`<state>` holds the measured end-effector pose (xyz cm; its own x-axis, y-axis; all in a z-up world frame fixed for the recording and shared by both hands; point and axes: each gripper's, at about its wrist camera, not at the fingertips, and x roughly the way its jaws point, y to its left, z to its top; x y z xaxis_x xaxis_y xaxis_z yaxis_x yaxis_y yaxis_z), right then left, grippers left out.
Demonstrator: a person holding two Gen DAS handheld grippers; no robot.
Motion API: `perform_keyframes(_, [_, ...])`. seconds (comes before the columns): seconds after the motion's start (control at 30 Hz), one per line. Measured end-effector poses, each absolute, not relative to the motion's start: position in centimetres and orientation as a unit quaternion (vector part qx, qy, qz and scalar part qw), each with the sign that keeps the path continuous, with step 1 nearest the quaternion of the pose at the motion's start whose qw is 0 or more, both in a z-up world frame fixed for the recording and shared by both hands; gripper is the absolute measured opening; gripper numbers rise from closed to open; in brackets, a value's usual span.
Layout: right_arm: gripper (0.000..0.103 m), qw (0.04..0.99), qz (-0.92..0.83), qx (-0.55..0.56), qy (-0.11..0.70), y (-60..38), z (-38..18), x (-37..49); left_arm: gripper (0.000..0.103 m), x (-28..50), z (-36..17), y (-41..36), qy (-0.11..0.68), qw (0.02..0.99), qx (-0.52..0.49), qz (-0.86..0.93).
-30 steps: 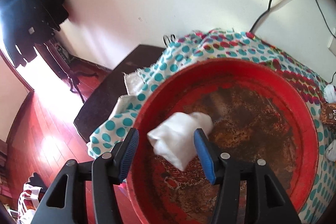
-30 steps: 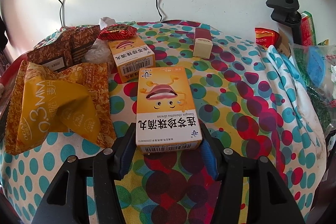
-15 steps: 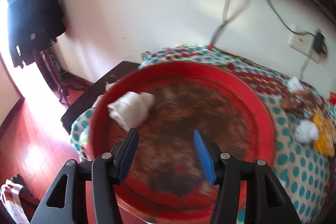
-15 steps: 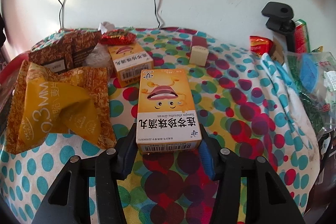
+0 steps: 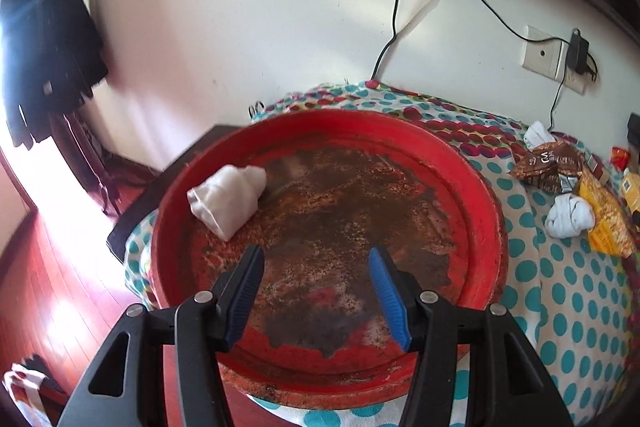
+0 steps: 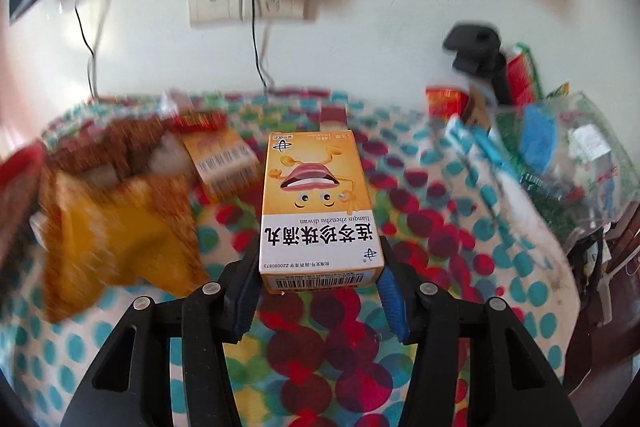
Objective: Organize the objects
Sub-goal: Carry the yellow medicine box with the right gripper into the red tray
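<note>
In the right wrist view, my right gripper (image 6: 318, 267) is shut on the near end of an orange medicine box (image 6: 318, 203), which hangs lifted above the dotted tablecloth (image 6: 420, 227). A second, matching orange box (image 6: 222, 163) lies behind it to the left. In the left wrist view, my left gripper (image 5: 316, 267) is open over a worn red round tray (image 5: 484, 227) with nothing between its fingers. A crumpled white tissue (image 5: 226, 197) lies in the tray at its left side, apart from the gripper.
Yellow and brown snack bags (image 6: 108, 211) lie left of the held box. A small red-and-cream box (image 6: 333, 119) stands behind. Clear bags and packets (image 6: 560, 163) crowd the right edge. Another white wad (image 5: 570, 217) and wrappers (image 5: 548, 167) lie right of the tray. A wall socket (image 6: 248, 3) with cables is behind.
The right gripper closed on the orange box and raised it off the cloth. The left gripper swung right, away from the tissue, which stays at the tray's left.
</note>
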<state>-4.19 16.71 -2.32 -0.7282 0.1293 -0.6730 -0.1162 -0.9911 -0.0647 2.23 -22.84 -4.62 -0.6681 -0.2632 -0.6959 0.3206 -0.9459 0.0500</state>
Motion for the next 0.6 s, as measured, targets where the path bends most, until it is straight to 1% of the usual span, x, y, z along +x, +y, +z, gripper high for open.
perform_keyframes(0.13, [0.05, 0.035, 0.939, -0.343, -0.016, 13.7, 1.0, -3.9, 0.056, 2.1, -5.2, -23.8, 0.053, 0.161, 0.383, -0.908])
perform_keyframes(0.3, [0.05, -0.039, 0.943, -0.327, -0.051, 6.4, 3.8, -4.2, 0.056, 2.1, -5.6, -25.1, 0.078, 0.17, 0.392, -0.901])
perform_keyframes(0.47, [0.05, -0.135, 0.926, -0.346, -0.073, -2.3, 3.8, -5.5, 0.056, 2.2, -5.7, -26.1, 0.091, 0.178, 0.396, -0.896])
perform_keyframes(0.6, [0.05, -0.185, 0.909, -0.362, -0.092, -8.4, 2.6, -6.3, 0.056, 2.2, -5.9, -26.8, 0.1, 0.184, 0.4, -0.892])
